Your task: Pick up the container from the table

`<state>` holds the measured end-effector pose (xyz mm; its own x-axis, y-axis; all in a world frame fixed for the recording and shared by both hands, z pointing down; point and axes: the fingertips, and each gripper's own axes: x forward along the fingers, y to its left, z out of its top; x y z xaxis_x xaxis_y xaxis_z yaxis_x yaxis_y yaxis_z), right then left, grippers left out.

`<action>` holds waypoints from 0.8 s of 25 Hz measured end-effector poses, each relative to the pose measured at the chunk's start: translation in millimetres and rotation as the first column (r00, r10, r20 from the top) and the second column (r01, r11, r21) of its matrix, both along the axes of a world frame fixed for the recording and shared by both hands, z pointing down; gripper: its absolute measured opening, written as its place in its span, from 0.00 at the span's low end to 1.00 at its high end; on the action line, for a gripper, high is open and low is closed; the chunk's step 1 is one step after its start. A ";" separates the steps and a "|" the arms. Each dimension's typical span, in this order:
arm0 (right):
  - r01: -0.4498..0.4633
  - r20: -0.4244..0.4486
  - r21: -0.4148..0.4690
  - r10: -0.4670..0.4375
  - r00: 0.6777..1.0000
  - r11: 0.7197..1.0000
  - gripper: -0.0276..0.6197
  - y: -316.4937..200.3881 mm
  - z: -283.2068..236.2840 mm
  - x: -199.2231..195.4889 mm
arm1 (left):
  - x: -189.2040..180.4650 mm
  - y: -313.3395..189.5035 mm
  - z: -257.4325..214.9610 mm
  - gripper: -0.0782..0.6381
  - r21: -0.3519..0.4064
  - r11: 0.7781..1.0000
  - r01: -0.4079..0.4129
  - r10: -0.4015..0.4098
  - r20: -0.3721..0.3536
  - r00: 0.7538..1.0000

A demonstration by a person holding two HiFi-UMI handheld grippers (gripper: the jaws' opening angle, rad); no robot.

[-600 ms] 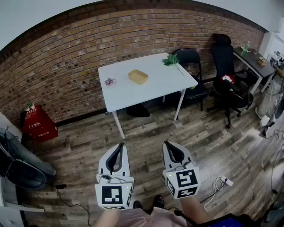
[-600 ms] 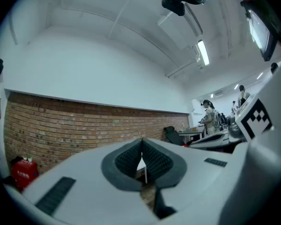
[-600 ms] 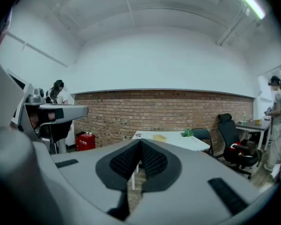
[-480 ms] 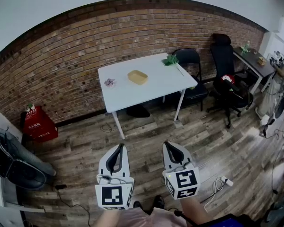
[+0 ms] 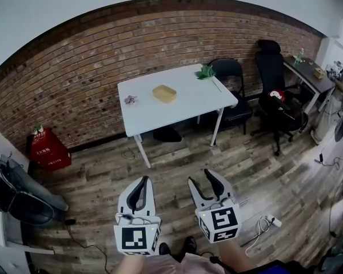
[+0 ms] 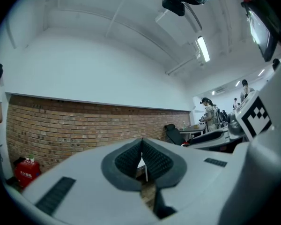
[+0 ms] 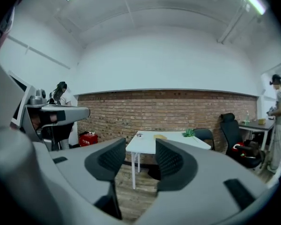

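— Two grippers from the head view?
— Left gripper (image 5: 143,181) pinched together, right gripper (image 5: 200,177) spread and empty, both above bare floor (image 5: 177,158). The container (image 5: 164,93) sat mid-table (image 5: 188,108), well apart from both; chairs (image 5: 227,68) crowded its right edge.
— Left gripper view?
— Jaws met, nothing between.
— Right gripper view?
— Jaws parted, framing the table's near edge.

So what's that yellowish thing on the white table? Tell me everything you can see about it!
It is a small, shallow container, tan-yellow, roughly rectangular with rounded corners and a low raised rim, open on top. It may be plastic or wood; it is too far away to tell. It lies flat on the white table, nearer the far edge, apart from the little pinkish thing and the green thing. Only the table touches it.
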<state>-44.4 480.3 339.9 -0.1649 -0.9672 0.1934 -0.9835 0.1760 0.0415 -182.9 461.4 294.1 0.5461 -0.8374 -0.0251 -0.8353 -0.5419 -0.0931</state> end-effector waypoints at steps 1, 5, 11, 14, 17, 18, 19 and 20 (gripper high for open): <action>0.003 0.000 0.001 -0.003 1.000 1.000 0.36 0.3 0.7 4.4 | 3.8 0.4 1.3 0.12 -0.001 1.000 0.004 -0.004 0.002 1.000; 0.020 0.013 -0.006 -0.020 1.000 1.000 0.35 1.8 7.6 27.5 | 23.9 4.2 6.1 0.12 -0.006 1.000 0.025 -0.025 0.013 1.000; 0.039 0.019 0.004 -0.039 0.999 0.999 0.34 -3.7 9.0 53.7 | 43.2 4.6 8.4 0.12 -0.003 0.999 0.054 -0.054 0.018 0.998; 0.041 0.024 -0.003 -0.041 0.999 0.999 0.34 -11.5 11.0 61.6 | 43.0 -0.9 13.6 0.12 -0.018 0.997 0.074 -0.074 0.026 0.997; 0.041 0.023 -0.008 -0.041 0.999 0.999 0.33 -25.5 11.4 65.9 | 40.2 -14.5 17.3 0.12 -0.031 0.995 0.092 -0.091 0.026 0.995; 0.041 0.022 -0.010 -0.041 0.999 0.999 0.33 -31.8 11.9 66.8 | 39.9 -20.9 18.5 0.12 -0.034 0.995 0.094 -0.094 0.023 0.995; 0.041 0.021 -0.013 -0.041 0.999 0.999 0.33 -38.3 13.0 67.6 | 40.1 -27.7 20.2 0.12 -0.037 0.995 0.096 -0.095 0.021 0.995; 0.042 0.020 -0.018 -0.041 0.999 0.999 0.33 -44.8 15.1 68.5 | 40.7 -34.8 22.3 0.12 -0.041 0.995 0.096 -0.096 0.018 0.995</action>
